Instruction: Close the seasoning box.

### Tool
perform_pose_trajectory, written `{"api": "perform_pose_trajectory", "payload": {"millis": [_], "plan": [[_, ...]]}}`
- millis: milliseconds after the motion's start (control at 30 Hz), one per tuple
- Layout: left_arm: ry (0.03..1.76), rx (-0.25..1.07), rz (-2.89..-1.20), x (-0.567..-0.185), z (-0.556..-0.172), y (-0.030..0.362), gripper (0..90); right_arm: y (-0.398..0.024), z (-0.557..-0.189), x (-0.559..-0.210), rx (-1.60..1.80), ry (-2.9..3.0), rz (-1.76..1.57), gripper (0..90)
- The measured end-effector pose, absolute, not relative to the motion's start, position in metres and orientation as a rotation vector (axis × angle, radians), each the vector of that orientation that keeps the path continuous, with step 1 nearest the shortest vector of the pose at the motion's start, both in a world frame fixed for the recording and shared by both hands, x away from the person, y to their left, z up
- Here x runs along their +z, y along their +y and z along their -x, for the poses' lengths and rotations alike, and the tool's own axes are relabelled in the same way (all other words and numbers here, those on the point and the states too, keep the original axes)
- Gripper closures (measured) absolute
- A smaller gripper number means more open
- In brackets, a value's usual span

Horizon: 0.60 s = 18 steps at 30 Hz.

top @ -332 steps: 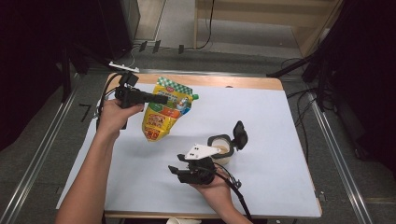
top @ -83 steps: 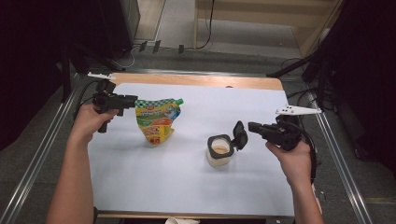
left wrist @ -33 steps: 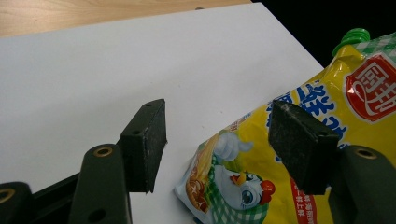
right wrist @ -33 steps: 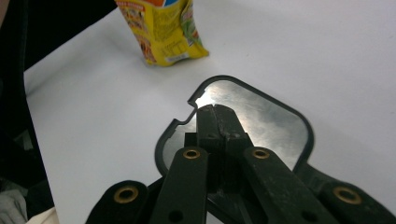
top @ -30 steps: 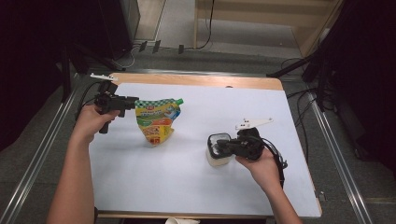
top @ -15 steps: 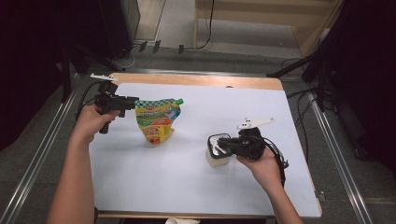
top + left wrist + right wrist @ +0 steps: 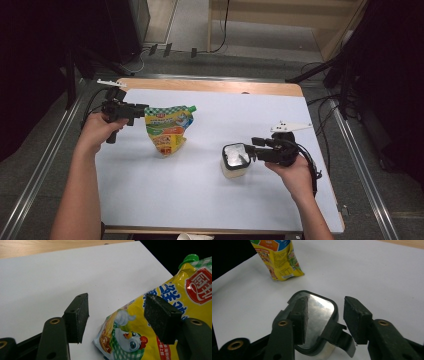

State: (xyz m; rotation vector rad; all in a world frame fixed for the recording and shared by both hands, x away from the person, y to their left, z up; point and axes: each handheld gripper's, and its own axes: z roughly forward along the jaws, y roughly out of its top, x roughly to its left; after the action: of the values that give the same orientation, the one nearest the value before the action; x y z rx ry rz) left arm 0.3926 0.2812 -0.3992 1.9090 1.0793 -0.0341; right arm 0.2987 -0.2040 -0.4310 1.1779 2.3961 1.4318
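Observation:
A yellow seasoning pouch (image 7: 167, 130) with a green cap (image 7: 191, 258) lies at the left of the white mat (image 7: 200, 200). My left gripper (image 7: 142, 110) stands open at its left edge. In the left gripper view the pouch (image 7: 130, 337) has a corner between the pads of that gripper (image 7: 116, 317), and they do not press it. A small white container (image 7: 235, 161) stands right of centre with its dark, shiny lid (image 7: 319, 310) down. My right gripper (image 7: 252, 150) is just right of it. Its jaws have just been opening, and the right gripper (image 7: 327, 302) straddles the lid's tab without gripping.
The mat covers a wooden table (image 7: 210, 86) with metal rails (image 7: 55, 150) along both sides. Cables (image 7: 320, 107) trail off the right edge. The pouch (image 7: 279, 260) also stands far off in the right gripper view.
The right gripper's jaws have come apart off the lid, and that hand has drawn back slightly to the right. The left hand and the pouch have stayed put.

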Motion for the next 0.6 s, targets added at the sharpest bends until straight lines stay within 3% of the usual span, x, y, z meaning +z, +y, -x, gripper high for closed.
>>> {"api": "perform_pose_trajectory", "payload": {"millis": [600], "plan": [[1.078, -0.036, -1.918, -0.401, -0.393, 0.281, 37.5, -0.236, -0.310, -0.456, 1.385, 2.293, -1.246, 38.3]]}}
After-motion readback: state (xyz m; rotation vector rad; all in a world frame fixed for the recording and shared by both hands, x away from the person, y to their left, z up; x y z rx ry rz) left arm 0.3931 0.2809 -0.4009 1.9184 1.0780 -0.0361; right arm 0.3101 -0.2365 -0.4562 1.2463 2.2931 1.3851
